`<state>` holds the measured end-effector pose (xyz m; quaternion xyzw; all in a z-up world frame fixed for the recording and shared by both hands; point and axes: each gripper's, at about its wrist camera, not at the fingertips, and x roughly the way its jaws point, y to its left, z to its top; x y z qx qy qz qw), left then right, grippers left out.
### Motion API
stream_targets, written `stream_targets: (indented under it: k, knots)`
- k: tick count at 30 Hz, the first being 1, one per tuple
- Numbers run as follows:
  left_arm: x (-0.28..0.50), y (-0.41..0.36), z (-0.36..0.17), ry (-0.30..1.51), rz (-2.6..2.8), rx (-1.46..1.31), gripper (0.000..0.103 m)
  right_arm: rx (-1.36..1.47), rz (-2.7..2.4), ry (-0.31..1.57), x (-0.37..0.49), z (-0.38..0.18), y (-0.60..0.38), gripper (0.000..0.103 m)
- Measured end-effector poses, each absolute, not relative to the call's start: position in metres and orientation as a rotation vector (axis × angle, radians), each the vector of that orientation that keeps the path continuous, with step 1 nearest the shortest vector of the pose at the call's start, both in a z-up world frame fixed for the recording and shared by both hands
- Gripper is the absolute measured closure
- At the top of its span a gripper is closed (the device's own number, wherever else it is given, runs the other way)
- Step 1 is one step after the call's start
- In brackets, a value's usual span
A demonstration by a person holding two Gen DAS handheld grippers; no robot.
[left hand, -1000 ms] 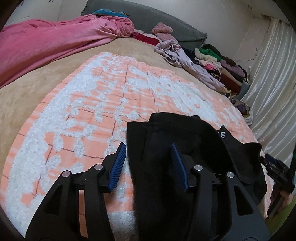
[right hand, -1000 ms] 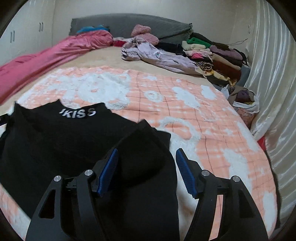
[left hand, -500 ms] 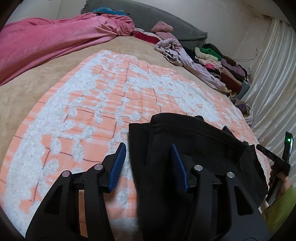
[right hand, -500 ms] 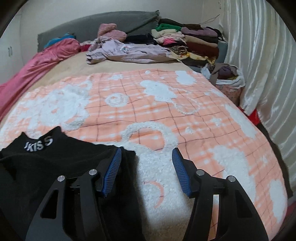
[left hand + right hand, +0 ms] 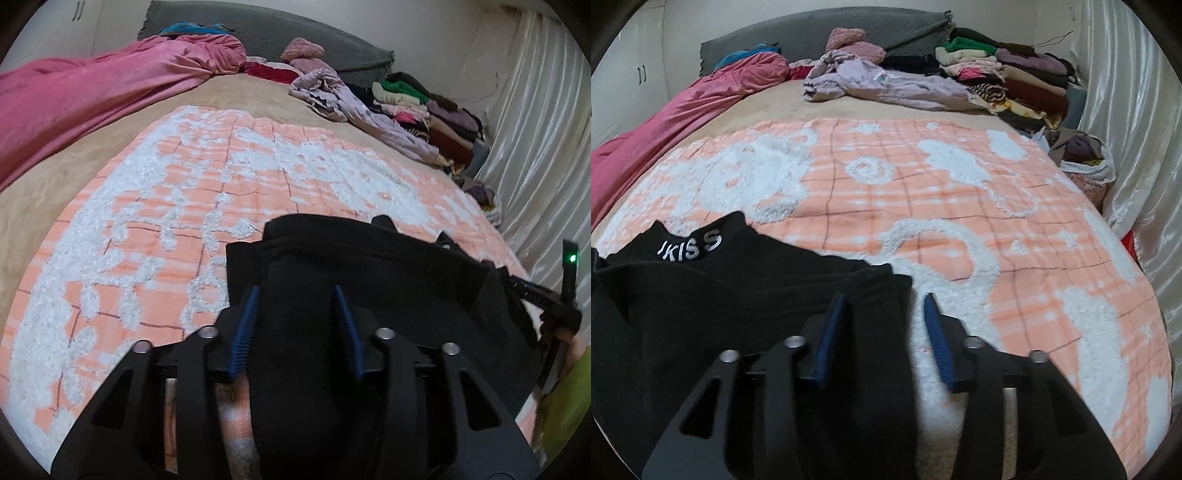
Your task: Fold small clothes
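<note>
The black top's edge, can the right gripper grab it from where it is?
Probably yes. The right gripper already has the black top's edge between its fingers, which have just been closing; nothing blocks it on the blanket.

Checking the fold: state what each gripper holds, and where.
Both have just been closing. Left gripper pinches the black top near its left edge; right gripper straddles its right edge, not yet clamped.

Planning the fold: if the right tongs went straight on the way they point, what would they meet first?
Probably the black garment's edge between the right tongs, then the orange-and-white blanket underneath.
</note>
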<state>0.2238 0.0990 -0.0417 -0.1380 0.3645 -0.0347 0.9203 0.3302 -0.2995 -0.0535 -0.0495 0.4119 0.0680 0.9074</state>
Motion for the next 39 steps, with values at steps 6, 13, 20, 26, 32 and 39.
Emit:
stream_targets:
  k: [6,13,20,26,32,39]
  knots:
    - [0.224,0.097,-0.04,0.743,-0.063,-0.243,0.097,-0.136,0.116,0.833,0.322,-0.052,-0.296,0.093]
    - [0.209,0.099,-0.021,0.649,-0.055,-0.236,0.099,-0.09,0.095,0.742,0.308,-0.027,-0.305,0.095]
    - [0.213,0.099,-0.01,0.595,-0.048,-0.222,0.099,-0.043,0.063,0.725,0.32,-0.018,-0.314,0.095]
    - [0.235,0.099,-0.045,0.747,-0.022,-0.213,0.097,-0.055,0.024,0.833,0.339,-0.053,-0.311,0.094]
    - [0.235,0.107,-0.052,0.773,-0.02,-0.251,0.09,-0.049,-0.009,0.841,0.34,-0.066,-0.313,0.09]
    - [0.23,0.111,-0.05,0.762,-0.025,-0.27,0.084,-0.023,-0.046,0.838,0.339,-0.067,-0.319,0.074]
